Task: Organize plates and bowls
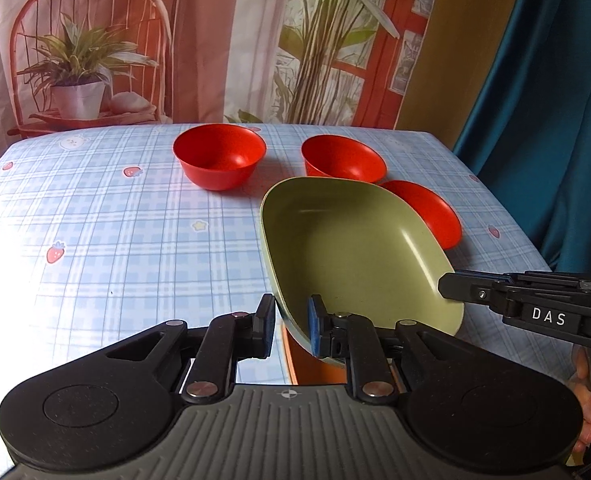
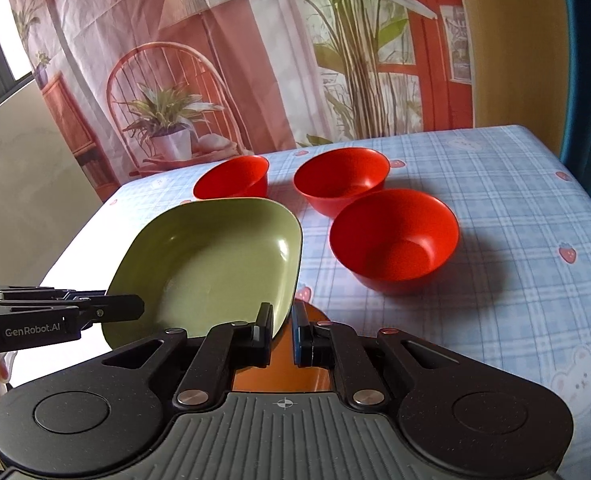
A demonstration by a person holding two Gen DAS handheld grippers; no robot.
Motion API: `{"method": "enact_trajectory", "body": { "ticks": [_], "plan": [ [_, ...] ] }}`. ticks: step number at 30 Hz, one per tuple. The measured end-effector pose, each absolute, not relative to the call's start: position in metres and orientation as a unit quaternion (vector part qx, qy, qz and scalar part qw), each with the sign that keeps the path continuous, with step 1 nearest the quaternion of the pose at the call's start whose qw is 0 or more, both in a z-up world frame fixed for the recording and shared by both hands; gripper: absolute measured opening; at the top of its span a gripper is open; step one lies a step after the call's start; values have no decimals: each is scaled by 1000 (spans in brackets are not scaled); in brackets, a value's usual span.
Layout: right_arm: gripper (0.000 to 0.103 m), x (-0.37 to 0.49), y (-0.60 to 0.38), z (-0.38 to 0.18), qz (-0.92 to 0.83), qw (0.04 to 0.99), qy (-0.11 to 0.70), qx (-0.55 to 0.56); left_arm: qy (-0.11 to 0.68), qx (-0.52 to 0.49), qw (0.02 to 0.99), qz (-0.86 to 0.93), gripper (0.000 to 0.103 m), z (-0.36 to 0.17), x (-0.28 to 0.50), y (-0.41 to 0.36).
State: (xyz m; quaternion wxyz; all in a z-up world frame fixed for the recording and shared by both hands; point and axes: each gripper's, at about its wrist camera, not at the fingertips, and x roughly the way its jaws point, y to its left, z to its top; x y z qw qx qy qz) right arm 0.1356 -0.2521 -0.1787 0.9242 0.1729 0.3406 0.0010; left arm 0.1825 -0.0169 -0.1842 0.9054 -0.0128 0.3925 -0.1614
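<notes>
A green square plate (image 1: 355,248) (image 2: 215,256) is held tilted above the table by both grippers. My left gripper (image 1: 291,324) is shut on its near rim; it shows side-on in the right wrist view (image 2: 135,308). My right gripper (image 2: 282,332) is shut on the plate's opposite rim and shows from the side in the left wrist view (image 1: 447,286). An orange plate (image 1: 295,360) (image 2: 279,376) lies under the green one, mostly hidden. Three red bowls (image 1: 219,154) (image 1: 341,158) (image 1: 427,212) stand upright on the table beyond; the right wrist view also shows them (image 2: 233,178) (image 2: 341,184) (image 2: 393,236).
The table (image 1: 115,220) (image 2: 515,240) has a blue checked cloth with strawberry prints. A printed backdrop curtain (image 1: 215,40) hangs behind it, and a teal curtain (image 1: 555,120) hangs past the right edge.
</notes>
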Motion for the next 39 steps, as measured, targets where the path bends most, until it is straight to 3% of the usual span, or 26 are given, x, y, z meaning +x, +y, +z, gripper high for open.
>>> {"method": "enact_trajectory", "body": {
  "ticks": [20, 39],
  "plan": [
    [10, 103, -252, -211, -12, 903, 375, 211, 442, -38, 882, -162, 19, -220, 163, -18],
    [11, 103, -248, -212, -15, 907, 375, 190, 431, -25, 888, -160, 19, -224, 163, -20]
  ]
}}
